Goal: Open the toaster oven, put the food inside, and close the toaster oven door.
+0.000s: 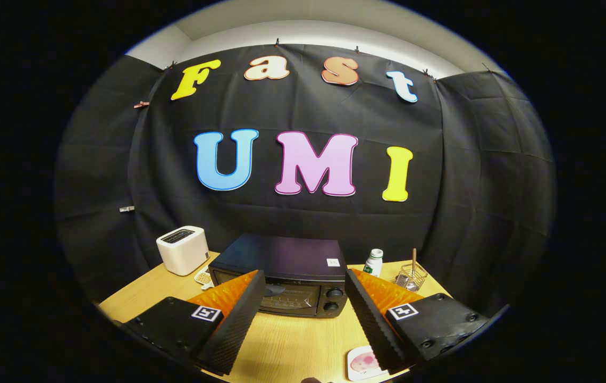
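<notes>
1. Jaws first: the gripper (pixel 303 314) is spread wide, both fingers well apart and grasping nothing, bare wood showing between them.
2. Biggest item, the wooden table (pixel 292 340), runs under the fingers and on past them.
3. Straight ahead, beyond the fingertips and centred in the gap, sits the black toaster oven (pixel 287 276), door closed, two knobs at its front right.
4. Beyond the left finger, beside the oven, stands a white toaster (pixel 182 250).
5. Beyond the right finger: a wire basket (pixel 410 277) with a stick standing in it.
6. Between basket and oven, a small white bottle (pixel 373 262).
7. Right by the right finger's base, partly hidden under it, a small white plate (pixel 362 364) carrying pinkish food (pixel 363 363).
</notes>
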Tool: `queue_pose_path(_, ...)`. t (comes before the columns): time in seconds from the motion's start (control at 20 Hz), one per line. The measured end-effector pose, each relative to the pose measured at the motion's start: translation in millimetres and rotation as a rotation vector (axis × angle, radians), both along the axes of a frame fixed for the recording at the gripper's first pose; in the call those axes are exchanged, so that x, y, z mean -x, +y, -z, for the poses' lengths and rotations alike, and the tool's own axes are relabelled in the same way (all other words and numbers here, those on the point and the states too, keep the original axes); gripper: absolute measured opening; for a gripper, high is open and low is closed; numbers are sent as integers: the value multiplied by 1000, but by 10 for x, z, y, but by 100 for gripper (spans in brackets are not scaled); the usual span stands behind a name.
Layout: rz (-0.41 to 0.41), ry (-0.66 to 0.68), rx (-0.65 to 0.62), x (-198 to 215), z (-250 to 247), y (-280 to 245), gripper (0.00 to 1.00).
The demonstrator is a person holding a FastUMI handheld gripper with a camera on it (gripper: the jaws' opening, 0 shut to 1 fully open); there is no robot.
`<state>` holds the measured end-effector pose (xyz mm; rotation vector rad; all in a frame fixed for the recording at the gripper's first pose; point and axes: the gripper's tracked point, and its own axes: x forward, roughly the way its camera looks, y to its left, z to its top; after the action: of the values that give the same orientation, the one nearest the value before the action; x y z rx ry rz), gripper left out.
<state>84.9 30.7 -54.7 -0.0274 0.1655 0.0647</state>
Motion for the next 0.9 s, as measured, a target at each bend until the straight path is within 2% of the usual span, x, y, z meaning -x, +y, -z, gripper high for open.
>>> queue_pose_path(0.3,-14,58,-23,-507,325,265,98)
queue_pose_path(0.65,48,127,-89,-1089,806,515,98)
queue_pose_path(0.9,83,159,-78,-1303,1224,743,98)
